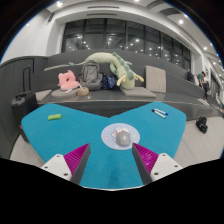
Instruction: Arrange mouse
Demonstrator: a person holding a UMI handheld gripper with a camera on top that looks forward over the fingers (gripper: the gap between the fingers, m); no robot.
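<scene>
A small grey mouse [121, 137] rests on a round pale mouse pad [117, 134] in the middle of a teal table [60, 135]. My gripper [111, 162] is open, its two fingers with magenta pads [146, 156] spread wide. The mouse lies just ahead of the fingertips, roughly centred between them, with clear gaps on both sides. Nothing is held.
A green marker [54, 117] lies at the table's far left and a light pen-like object [160, 112] at the far right. Beyond the table stand a pink plush toy [68, 80], a grey bag [91, 73] and a green plush toy [124, 70] on a bench.
</scene>
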